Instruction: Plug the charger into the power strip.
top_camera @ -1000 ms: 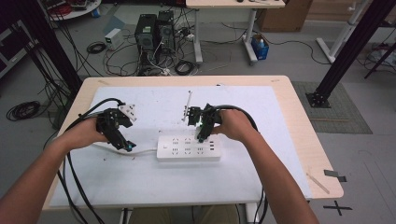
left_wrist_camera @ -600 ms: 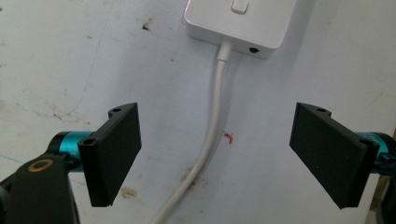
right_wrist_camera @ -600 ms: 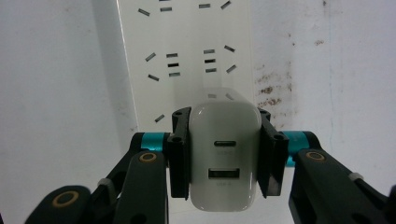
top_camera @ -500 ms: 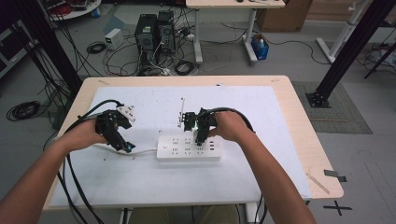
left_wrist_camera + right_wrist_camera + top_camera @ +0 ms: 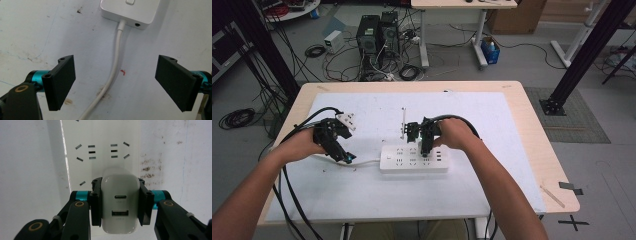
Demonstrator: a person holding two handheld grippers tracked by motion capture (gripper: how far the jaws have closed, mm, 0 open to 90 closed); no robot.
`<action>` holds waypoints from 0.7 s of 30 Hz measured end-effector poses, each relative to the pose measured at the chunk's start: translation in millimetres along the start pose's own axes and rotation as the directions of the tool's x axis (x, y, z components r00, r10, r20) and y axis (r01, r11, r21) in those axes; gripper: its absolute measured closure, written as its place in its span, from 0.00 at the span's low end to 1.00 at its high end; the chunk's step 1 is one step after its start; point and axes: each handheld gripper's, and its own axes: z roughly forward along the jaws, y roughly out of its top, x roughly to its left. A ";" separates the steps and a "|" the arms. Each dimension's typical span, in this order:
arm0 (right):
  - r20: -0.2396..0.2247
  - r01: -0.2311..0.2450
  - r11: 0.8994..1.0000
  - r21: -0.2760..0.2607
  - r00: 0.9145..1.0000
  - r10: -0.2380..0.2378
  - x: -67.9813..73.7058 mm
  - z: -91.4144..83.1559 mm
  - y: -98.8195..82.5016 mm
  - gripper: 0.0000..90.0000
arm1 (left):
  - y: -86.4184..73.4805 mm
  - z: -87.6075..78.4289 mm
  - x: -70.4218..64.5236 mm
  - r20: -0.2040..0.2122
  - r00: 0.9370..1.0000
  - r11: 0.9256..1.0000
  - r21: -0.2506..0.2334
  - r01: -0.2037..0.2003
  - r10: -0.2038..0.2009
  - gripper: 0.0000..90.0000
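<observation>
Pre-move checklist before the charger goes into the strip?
1. Right gripper shut on the white two-port USB charger: ok.
2. Charger above the white plastic power strip: ok.
3. Prongs lined up with the socket slots: cannot tell, prongs hidden.
4. Left gripper open, astride the strip's white cord, not touching it: ok.
5. Strip braced against pushing: not ok, nothing holds it.
</observation>
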 end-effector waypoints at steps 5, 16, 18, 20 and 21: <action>-0.015 -0.020 1.000 -0.010 1.000 0.020 -2.8 -0.3 -2.2 0.70 | -0.5 0.7 0.0 0.000 1.000 1.000 0.003 0.006 -0.006 0.19; -0.015 -0.010 1.000 -0.027 1.000 0.009 -3.0 3.2 -4.6 0.70 | -1.1 1.1 -0.9 -0.001 1.000 1.000 0.003 0.007 -0.007 0.19; -0.018 -0.013 1.000 -0.025 1.000 0.013 -3.1 3.2 -4.6 0.70 | -0.8 0.9 -1.1 -0.001 1.000 1.000 0.004 0.003 -0.003 0.19; -0.022 -0.012 1.000 -0.028 1.000 0.011 -3.7 3.5 -4.7 0.70 | -0.8 0.8 -1.5 0.000 1.000 1.000 0.002 0.005 -0.005 0.19; -0.021 -0.014 1.000 -0.028 1.000 0.014 -3.3 3.3 -4.8 0.70 | -1.0 1.0 -1.8 -0.001 1.000 1.000 0.005 0.007 -0.007 0.19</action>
